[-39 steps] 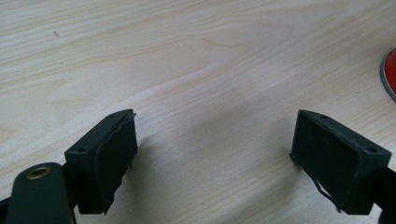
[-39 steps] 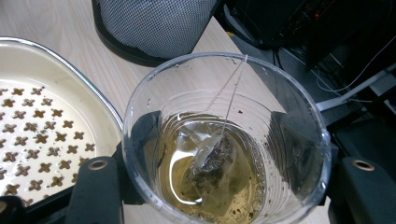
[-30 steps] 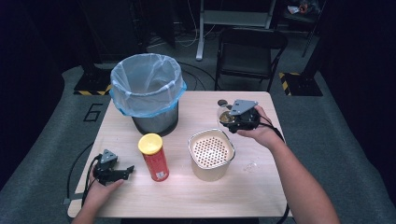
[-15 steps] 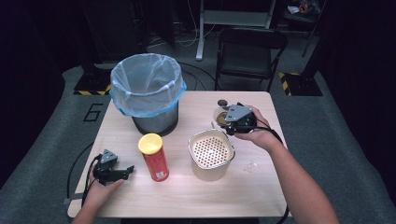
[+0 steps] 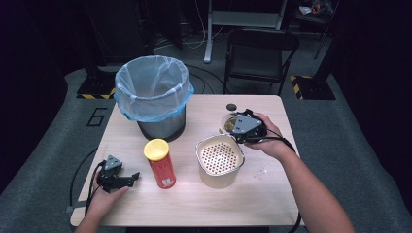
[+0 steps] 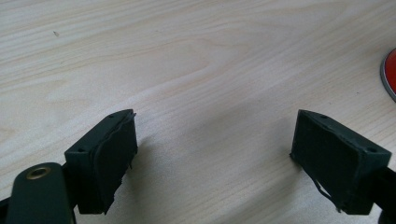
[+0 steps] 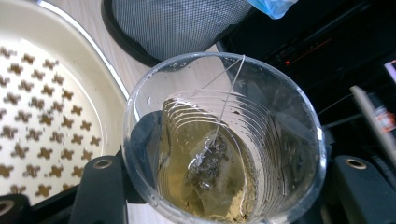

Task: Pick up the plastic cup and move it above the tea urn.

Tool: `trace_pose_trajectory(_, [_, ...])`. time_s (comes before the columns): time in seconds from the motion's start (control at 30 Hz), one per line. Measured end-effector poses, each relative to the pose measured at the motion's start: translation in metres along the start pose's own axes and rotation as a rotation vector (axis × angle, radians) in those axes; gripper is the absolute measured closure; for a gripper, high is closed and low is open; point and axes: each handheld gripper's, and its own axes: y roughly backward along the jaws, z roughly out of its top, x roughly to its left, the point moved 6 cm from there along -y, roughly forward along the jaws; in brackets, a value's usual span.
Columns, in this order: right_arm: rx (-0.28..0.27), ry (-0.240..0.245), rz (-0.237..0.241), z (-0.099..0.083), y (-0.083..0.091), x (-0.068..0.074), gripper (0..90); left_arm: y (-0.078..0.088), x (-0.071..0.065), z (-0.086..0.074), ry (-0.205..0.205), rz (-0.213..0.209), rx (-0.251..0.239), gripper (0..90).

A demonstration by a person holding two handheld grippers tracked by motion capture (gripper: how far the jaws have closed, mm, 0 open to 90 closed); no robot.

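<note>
- The right hand-held gripper [image 5: 232, 127] clamps a clear plastic cup [image 7: 224, 140], tilted, with a tea bag [image 7: 210, 163] and liquid inside, just beside the perforated strainer bowl [image 5: 219, 158].
- The left hand-held gripper [image 6: 219, 158] rests wide open, holding nothing, on the counter [image 6: 196, 70].

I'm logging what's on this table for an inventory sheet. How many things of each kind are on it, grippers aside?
Mesh waste bin with a blue liner: 1
Red canister with a yellow lid: 1
Cream perforated strainer pot: 1
Clear plastic cup holding liquid: 1
Tea bag inside that cup: 1
Small dark round thing, too small to identify: 1
Total: 6
</note>
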Motion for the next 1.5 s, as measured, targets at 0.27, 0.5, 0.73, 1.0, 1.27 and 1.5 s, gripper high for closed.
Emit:
trace_pose_trajectory(0.27, [0.044, 0.203, -0.110, 0.005, 0.005, 0.017, 38.8, 0.000, 0.000, 0.000, -0.002, 0.001, 0.000, 13.7])
trace_pose_trajectory(0.5, [0.133, 0.537, -0.266, 0.013, 0.006, 0.036, 39.3, 0.000, 0.000, 0.000, -0.002, 0.001, 0.000, 13.7])
trace_pose_trajectory(0.73, [0.209, 0.870, -0.327, 0.020, 0.003, 0.054, 39.4, 0.000, 0.000, 0.000, -0.002, 0.001, 0.000, 13.7])
trace_pose_trajectory(1.0, [0.251, 1.071, -0.362, 0.029, 0.004, 0.058, 39.5, 0.000, 0.000, 0.000, -0.002, 0.001, 0.000, 13.7])
trace_pose_trajectory(1.27, [0.237, 1.075, -0.391, 0.034, 0.009, 0.059, 39.5, 0.000, 0.000, 0.000, -0.002, 0.001, -0.001, 13.7])
trace_pose_trajectory(1.5, [0.229, 1.102, -0.379, 0.037, 0.010, 0.061, 39.4, 0.000, 0.000, 0.000, -0.002, 0.001, -0.001, 13.7])
